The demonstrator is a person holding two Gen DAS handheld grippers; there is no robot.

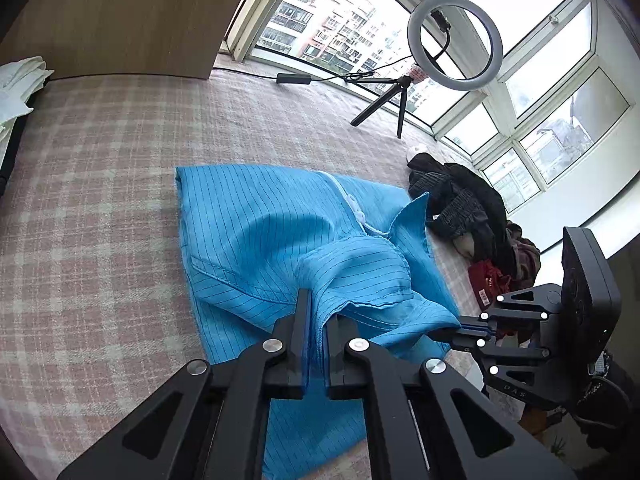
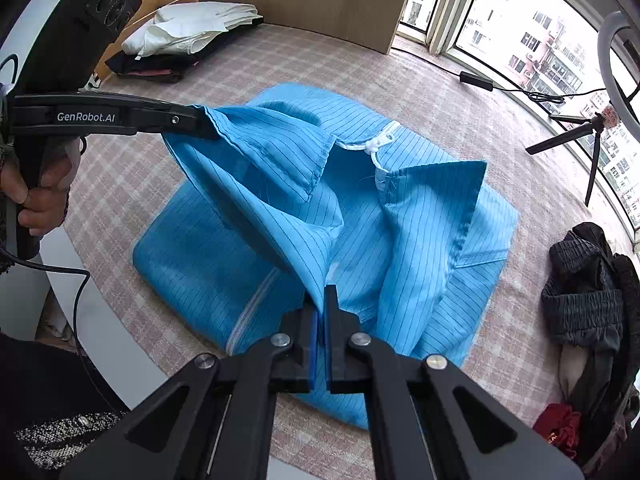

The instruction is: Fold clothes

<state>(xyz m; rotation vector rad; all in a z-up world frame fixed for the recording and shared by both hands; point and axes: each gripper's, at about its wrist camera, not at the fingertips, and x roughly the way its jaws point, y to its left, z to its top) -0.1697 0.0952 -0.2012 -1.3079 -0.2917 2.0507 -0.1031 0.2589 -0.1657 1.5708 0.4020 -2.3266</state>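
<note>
Ring light on its tripod stands beside the window; wooden panel left of the tripod.

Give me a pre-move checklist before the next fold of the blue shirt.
1. Left gripper clamped on blue shirt: ok.
2. Right gripper clamped on shirt: ok.
3. Held edge lifted off the bed: ok.
4. Lower half of shirt lying flat: ok.
5. Dark clothes pile apart from shirt: ok.
6. Collar lying flat: not ok, it stands up.
</note>
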